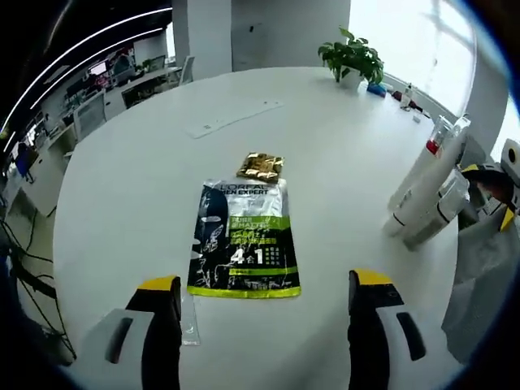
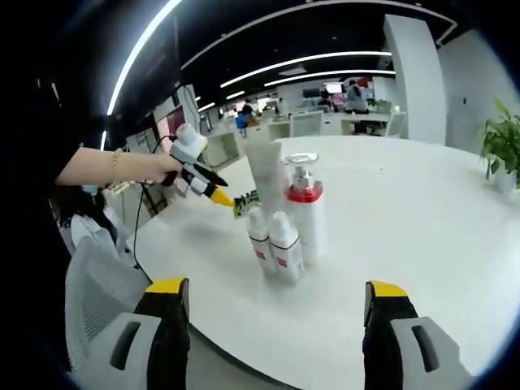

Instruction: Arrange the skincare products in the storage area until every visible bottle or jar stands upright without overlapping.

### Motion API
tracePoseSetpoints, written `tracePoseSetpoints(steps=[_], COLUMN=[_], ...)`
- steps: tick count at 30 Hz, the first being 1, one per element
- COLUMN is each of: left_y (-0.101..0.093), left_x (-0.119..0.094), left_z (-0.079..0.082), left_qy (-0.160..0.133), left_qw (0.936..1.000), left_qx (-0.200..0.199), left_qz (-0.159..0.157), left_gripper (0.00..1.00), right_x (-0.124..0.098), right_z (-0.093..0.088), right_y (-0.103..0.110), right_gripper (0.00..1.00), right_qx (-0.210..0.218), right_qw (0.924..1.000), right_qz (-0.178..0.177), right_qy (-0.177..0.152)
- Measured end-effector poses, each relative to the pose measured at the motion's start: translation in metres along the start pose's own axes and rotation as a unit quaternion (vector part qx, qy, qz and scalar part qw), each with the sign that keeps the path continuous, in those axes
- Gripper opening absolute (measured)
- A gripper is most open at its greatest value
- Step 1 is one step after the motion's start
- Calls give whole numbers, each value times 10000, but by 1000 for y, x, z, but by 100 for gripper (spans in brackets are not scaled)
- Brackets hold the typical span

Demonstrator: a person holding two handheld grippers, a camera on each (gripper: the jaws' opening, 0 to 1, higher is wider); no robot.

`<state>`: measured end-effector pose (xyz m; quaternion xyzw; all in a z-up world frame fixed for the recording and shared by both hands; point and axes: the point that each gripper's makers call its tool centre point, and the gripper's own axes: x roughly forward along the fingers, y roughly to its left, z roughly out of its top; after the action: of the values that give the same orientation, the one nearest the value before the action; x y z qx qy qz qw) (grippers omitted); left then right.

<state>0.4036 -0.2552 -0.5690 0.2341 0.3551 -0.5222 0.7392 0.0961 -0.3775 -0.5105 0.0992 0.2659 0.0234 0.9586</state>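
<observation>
A black and green L'Oreal packet [image 1: 244,244] lies flat on the white round table [image 1: 130,187], with a small gold sachet [image 1: 261,166] just beyond it. My left gripper [image 1: 265,292] is open above the packet's near edge, nothing between its jaws. In the right gripper view a tall white tube [image 2: 264,175], a pump bottle with a red collar [image 2: 304,207] and two small white bottles [image 2: 275,245] stand upright close together. My right gripper [image 2: 276,301] is open, short of them. The same bottles [image 1: 422,191] stand at the table's right edge. A hand holds the left gripper [image 2: 221,197] beside the packet's edge [image 2: 244,203].
A small clear sachet [image 1: 188,313] lies by my left jaw. A potted plant [image 1: 353,57] and small items sit at the far edge, and a flat white strip [image 1: 231,118] lies mid-table. A grey chair [image 2: 93,296] stands at the table's near side. Office desks fill the background.
</observation>
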Motion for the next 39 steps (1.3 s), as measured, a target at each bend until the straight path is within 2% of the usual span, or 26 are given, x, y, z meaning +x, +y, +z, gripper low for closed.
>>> tracePoseSetpoints(steps=[7,13,15,21,23,27,31,35,39], left_y=[2,3,0,8,5,12,13,-1,1], left_x=[18,29,25,37,36,47,46,47,53], left_z=[3,-4,-7,-7,-8,-6,-6,-5,-8], left_qy=[173,361,421,562,583,722,828,910,1047], left_qw=[9998,9993,9991,9984,9982,9972,9962,9955,9941], left_qx=[126,81,52,55,68,160,256,260,288], left_qz=[-23,-42,-67,-86,-82,-81,-21,-61,-61], left_gripper=[78,77,77,78,78,80,79,80,80], right_x=[-1,-1,-1,-2,-2,-2,-2,-2,-1], right_z=[1,1,1,1,0,1,1,0,0], right_y=[-1,-2,-2,-3,-3,-3,-3,-4,-5], right_gripper=[90,90,90,90,89,89,89,89,89], right_qx=[44,70,76,91,93,105,108,122,133], right_qw=[10000,10000,10000,9999,9999,9999,9999,9999,9999], right_qz=[-23,-47,-50,-58,-54,-57,-65,-70,-73], right_qy=[-30,-38,-40,-45,-35,-35,-33,-41,-42])
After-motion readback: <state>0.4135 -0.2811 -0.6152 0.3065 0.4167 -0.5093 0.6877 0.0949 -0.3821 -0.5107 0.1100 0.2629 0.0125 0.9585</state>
